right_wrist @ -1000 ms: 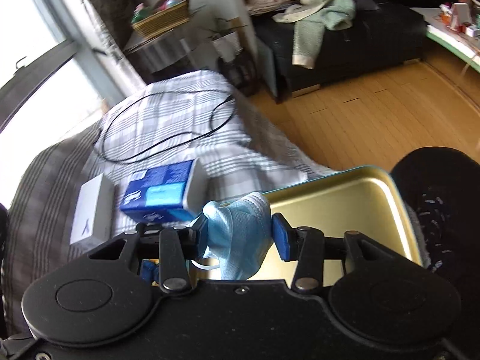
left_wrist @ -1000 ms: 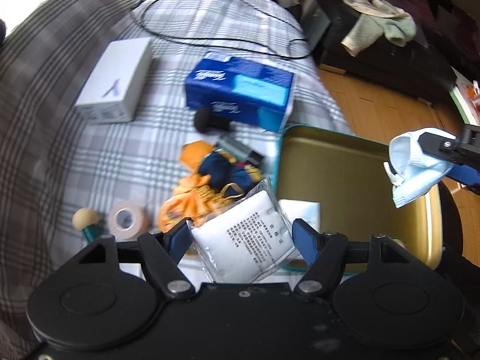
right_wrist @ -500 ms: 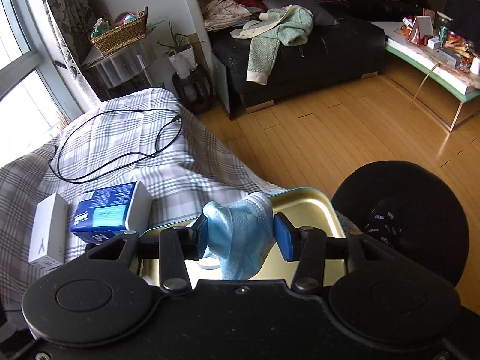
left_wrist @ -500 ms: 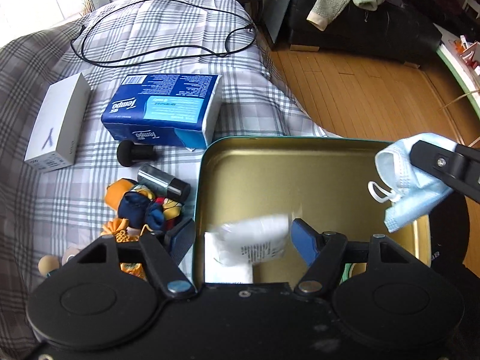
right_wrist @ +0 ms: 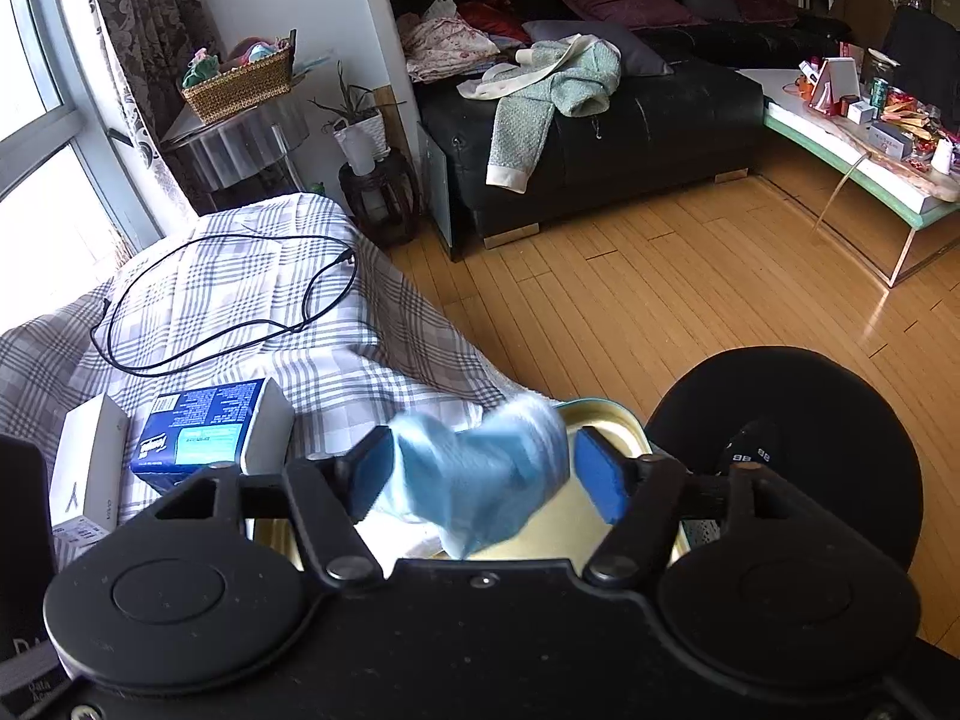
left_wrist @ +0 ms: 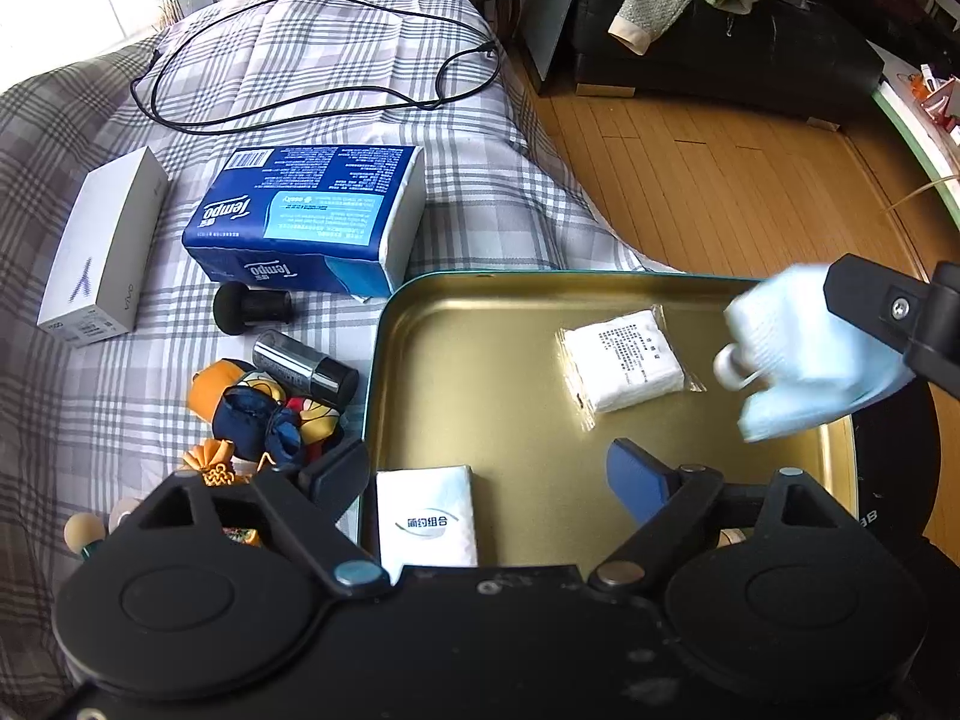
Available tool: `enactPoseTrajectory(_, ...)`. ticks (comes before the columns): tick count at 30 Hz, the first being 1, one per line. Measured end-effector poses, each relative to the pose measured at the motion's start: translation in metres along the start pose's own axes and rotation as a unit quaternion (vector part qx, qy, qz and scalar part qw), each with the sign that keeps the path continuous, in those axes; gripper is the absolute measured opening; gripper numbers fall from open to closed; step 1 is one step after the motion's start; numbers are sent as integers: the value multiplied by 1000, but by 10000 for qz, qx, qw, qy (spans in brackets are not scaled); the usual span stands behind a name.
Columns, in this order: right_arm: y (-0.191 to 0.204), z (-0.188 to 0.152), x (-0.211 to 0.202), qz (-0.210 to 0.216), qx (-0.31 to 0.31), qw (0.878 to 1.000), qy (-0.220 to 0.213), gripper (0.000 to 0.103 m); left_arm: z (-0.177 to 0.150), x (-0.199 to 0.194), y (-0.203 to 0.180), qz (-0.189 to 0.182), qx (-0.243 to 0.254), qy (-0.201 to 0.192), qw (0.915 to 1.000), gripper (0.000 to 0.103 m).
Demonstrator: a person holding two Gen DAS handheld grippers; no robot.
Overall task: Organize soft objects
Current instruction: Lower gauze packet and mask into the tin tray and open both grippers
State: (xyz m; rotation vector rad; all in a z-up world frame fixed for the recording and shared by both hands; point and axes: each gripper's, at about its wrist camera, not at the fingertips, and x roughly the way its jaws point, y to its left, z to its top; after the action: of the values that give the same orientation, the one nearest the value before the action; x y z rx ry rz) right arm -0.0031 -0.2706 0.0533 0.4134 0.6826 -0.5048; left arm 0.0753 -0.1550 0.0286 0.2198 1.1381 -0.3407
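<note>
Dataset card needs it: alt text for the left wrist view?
Open left gripper over a gold tray holding a sealed white pack and a tissue packet; at right, the right gripper is letting go of a blue face mask.

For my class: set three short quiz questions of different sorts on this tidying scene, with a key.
1. True or false: the sealed white packet lies inside the gold tray.
2. What sits between the right gripper pads?
A. blue face mask
B. black cable
C. white box
3. Fill in: the blue tissue pack rests on the checked ____.

Key: 1 true. 2 A; the jaws have just been opening and the mask looks loose between them. 3 blanket. The left gripper has also just opened, with nothing in it.
</note>
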Motion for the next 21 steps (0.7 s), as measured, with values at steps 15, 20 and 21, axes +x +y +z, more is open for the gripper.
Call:
enactPoseTrajectory(15,-1,0,-4,134,38,9999,-5,67,-10,-25,9,-162,-171,-100,9997,93)
enactPoseTrajectory(20,0,-1,-2,96,8,9999,32,68,-24,-46,13,-335,-211,-193,9990,96)
enactPoseTrajectory(21,0,-2,-2,93,-12,9999,40,68,-27,-51,14,-369,-208,-217,9989,97)
